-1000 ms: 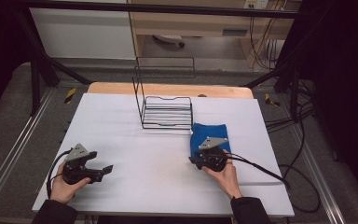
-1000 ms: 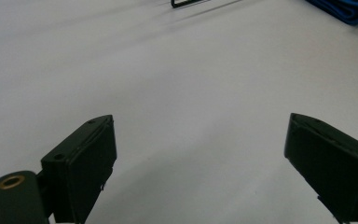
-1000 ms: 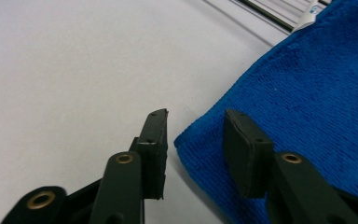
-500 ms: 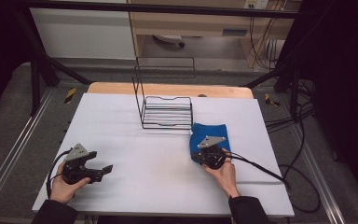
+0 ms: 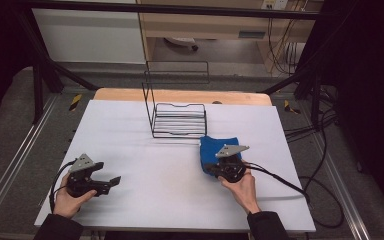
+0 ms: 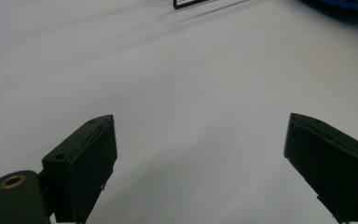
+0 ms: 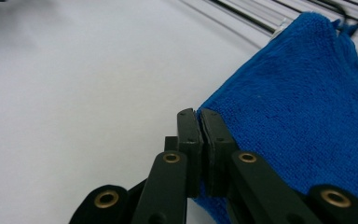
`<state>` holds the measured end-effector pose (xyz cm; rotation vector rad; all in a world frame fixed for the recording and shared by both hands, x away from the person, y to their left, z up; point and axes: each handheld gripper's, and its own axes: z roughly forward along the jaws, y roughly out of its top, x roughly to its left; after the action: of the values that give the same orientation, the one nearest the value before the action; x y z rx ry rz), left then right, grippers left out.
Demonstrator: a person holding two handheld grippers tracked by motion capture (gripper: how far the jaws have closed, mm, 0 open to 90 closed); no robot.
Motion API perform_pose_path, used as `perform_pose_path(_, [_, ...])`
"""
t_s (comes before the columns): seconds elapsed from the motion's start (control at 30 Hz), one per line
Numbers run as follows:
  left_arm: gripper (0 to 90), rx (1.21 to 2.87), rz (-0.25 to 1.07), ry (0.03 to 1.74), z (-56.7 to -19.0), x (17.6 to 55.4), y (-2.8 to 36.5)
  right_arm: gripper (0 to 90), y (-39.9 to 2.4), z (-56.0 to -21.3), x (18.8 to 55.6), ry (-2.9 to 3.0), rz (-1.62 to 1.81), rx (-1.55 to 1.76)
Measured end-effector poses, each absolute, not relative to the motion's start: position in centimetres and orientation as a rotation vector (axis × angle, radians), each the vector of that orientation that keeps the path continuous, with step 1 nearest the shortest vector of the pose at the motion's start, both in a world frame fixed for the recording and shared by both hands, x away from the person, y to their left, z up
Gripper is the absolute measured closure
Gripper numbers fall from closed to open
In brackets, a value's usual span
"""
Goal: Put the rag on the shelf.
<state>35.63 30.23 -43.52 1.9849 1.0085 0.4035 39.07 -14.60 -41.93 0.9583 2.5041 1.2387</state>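
Observation:
A folded blue cloth (image 5: 218,145) lies on the white table (image 5: 130,130), right of centre and just in front of the wire rack (image 5: 178,120). My right gripper (image 5: 211,168) is at the cloth's near left corner. In the right gripper view its jaws are pressed together, and the right gripper (image 7: 199,114) is shut on the edge of the blue cloth (image 7: 303,102), which spreads to the right. My left gripper (image 5: 111,181) rests low over bare table at the front left. In the left gripper view the left gripper (image 6: 214,158) stands wide open with nothing between its jaws.
The black wire rack stands upright at the back centre, with a tall wire frame (image 5: 176,70) behind it. A cable (image 5: 280,180) trails right from the right gripper. A wooden board (image 5: 125,95) borders the far table edge. Dark floor and metal rails flank both sides.

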Motion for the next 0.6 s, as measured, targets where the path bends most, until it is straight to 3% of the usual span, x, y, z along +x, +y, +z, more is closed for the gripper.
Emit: perform_pose_path(0.6, [9.5,1.988,0.412,1.014,-43.5,35.7,30.2,87.8,-6.7,-42.2,38.2,2.613,1.315,0.973])
